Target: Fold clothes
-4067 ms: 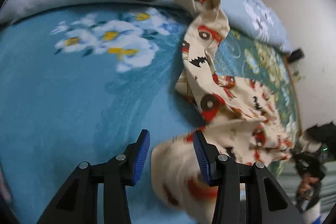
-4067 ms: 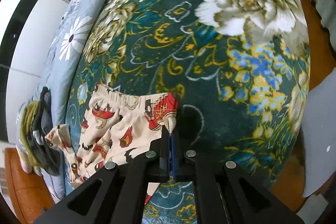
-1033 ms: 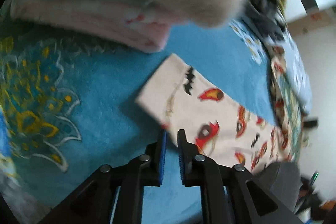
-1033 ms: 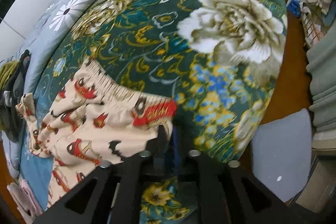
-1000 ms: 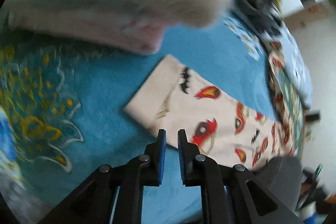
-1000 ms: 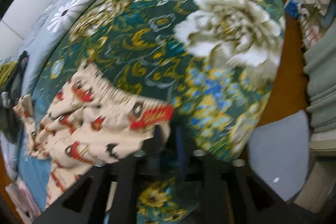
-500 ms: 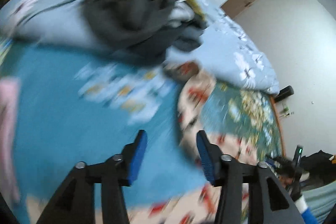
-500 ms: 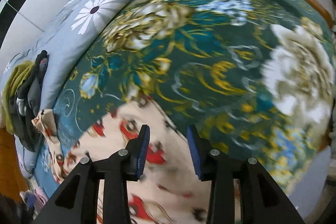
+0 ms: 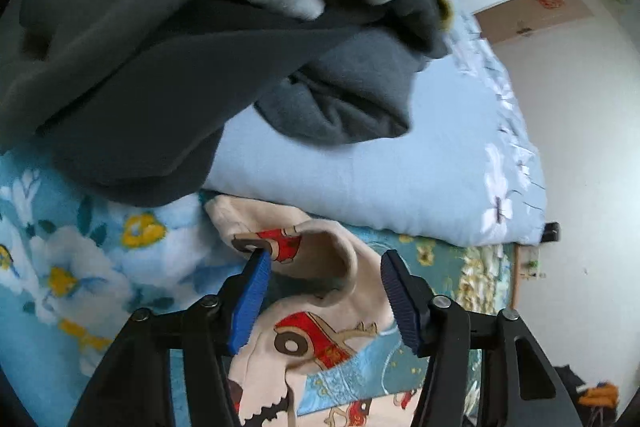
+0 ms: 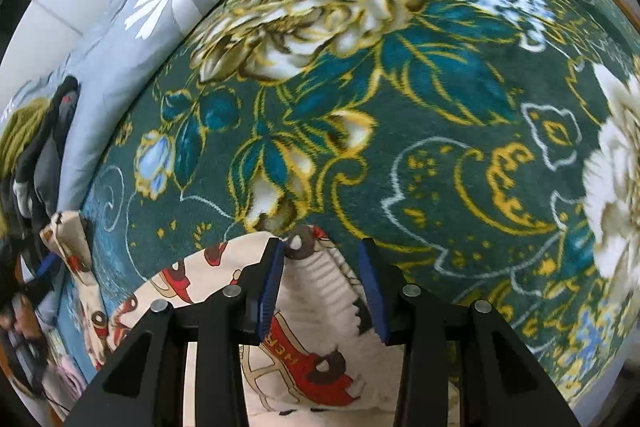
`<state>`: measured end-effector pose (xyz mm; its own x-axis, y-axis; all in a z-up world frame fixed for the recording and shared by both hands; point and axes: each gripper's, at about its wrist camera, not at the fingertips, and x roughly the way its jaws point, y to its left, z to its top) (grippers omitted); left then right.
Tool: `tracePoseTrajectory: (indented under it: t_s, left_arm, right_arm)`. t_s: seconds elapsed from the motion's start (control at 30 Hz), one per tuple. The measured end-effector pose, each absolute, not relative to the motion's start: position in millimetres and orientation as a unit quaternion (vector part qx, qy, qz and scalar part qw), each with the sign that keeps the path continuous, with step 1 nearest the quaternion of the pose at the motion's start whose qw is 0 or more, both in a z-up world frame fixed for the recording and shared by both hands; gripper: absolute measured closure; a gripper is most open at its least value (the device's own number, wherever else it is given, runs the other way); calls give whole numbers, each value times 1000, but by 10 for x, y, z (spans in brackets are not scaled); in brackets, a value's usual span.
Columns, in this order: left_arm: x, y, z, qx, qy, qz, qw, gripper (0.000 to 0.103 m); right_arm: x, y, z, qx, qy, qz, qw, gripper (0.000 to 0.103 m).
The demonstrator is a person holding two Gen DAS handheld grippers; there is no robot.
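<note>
I let go of the pants and move to new spots.

My left gripper [image 9: 322, 291] and right gripper [image 10: 320, 287] were pinching; now both are wide open, holding nothing. The car-print pants [image 10: 304, 355] lie on the blanket [image 10: 420, 115], ready for a new grab and fold.

Both grippers — left gripper [image 9: 324, 291], right gripper [image 10: 322, 285] — black angular frames, silver screws, seemingly ribbed blue pads.
</note>
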<state>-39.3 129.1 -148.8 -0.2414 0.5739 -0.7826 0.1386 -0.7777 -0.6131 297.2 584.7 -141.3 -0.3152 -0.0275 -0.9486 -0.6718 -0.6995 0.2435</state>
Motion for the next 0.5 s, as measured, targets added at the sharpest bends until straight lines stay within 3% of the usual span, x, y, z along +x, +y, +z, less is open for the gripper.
tracePoseTrajectory:
  t_s: [0.03,0.07,0.1,0.23,0.43,0.5]
  left_arm:
    - [-404,1312,-1502,-602,-293,728,148,82]
    - [-415,1334,-1516,-606,-288,727,147,99]
    - [-409,1348,-1506,-610,-277,729,141,100]
    - [-248,1240,-1231,-566,-258,768,154,100]
    - [533,287,-377,-409,-265,862,139,100]
    - [805,-57,-470,-414,-259,868,92,100]
  right_arm:
    - [2955,5833,-1403,-544,315,747,214,63]
    - [2940,5810,-1390,-544,312,750,211,64]
    - [2929,5774,-1378,-545,307,753,207,65]
    - [2889,5636,-1296,-554,274,763,191,101]
    - [3064,5852,-652,-468,252,817,222,103]
    - [3108,6023,-523,-448,255,821,244,103]
